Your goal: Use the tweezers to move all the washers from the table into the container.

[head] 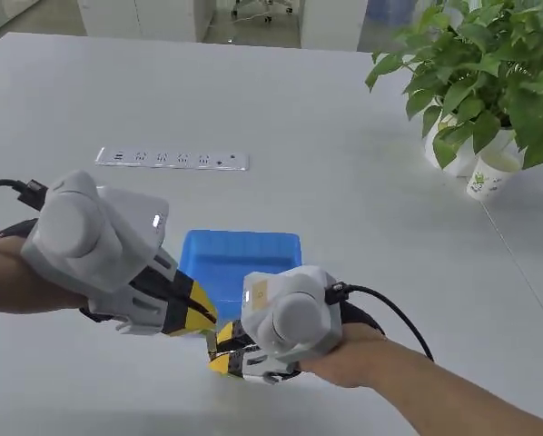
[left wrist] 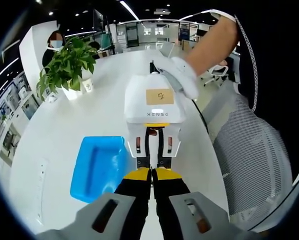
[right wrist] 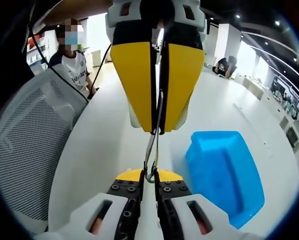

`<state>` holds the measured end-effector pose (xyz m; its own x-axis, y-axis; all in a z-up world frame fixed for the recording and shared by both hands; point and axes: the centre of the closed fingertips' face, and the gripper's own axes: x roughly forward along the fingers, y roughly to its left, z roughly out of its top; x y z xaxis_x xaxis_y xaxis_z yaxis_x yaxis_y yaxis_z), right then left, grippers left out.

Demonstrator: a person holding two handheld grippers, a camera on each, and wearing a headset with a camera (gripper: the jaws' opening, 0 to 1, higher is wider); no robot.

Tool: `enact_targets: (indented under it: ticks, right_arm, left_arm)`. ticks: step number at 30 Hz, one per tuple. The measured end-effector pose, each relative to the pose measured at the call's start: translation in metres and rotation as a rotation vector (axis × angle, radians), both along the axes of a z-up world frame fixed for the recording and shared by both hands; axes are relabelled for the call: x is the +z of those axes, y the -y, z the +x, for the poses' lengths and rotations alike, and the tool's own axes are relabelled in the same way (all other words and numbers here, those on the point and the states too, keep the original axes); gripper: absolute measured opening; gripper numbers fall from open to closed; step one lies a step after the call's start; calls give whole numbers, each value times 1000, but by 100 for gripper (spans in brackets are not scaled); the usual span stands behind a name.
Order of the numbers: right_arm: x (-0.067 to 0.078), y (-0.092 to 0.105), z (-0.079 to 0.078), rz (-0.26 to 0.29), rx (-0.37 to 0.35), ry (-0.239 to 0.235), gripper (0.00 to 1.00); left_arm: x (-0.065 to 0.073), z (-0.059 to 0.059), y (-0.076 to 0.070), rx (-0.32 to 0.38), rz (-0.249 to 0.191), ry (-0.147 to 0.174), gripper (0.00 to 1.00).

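Note:
My two grippers meet tip to tip just in front of the blue container (head: 240, 259) (left wrist: 97, 165) (right wrist: 224, 170). Thin metal tweezers (right wrist: 153, 150) run between them. My right gripper (right wrist: 149, 176) (head: 221, 351) (left wrist: 152, 161) is shut on one end. My left gripper (left wrist: 152, 173) (head: 202, 318) (right wrist: 157, 130) has its yellow jaws shut on the other end, coming in from the top of the right gripper view. What lies inside the container is hidden from me.
On the white table a power strip (head: 172, 160) lies behind the container. A potted plant (head: 489, 82) (left wrist: 64, 65) stands at the far right. A mesh chair (right wrist: 34, 150) (left wrist: 249, 160) stands at the near edge, with a person (right wrist: 72, 57) beyond it.

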<state>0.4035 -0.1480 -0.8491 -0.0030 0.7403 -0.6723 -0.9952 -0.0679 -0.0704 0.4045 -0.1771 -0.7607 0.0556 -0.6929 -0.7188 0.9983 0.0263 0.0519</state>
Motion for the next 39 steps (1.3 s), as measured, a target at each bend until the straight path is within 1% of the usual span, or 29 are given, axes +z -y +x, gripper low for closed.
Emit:
enact_targets:
  ticks: [2, 6, 10, 17, 25, 29, 35, 39]
  right_arm:
    - [4, 0, 2, 4, -4, 3, 11]
    - [10, 0, 5, 3, -1, 7, 11]
    - [18, 0, 9, 10, -6, 13, 11]
    - [27, 3, 20, 18, -20, 23, 11]
    - [35, 10, 38, 24, -42, 38, 11]
    - [37, 12, 46, 26, -53, 45, 11]
    - [40, 16, 61, 29, -72, 51, 11]
    - [41, 18, 72, 30, -83, 53, 11]
  left_arm:
    - [4, 2, 0, -1, -1, 7, 5]
    - [10, 3, 0, -7, 0, 13, 5]
    - [18, 7, 1, -12, -2, 22, 5]
    - [27, 16, 4, -20, 2, 33, 5]
    - [35, 33, 12, -35, 0, 48, 5]
    - [37, 40, 15, -41, -2, 51, 5]
    - [39, 54, 18, -53, 3, 63, 5]
    - [39, 64, 19, -51, -2, 64, 5]
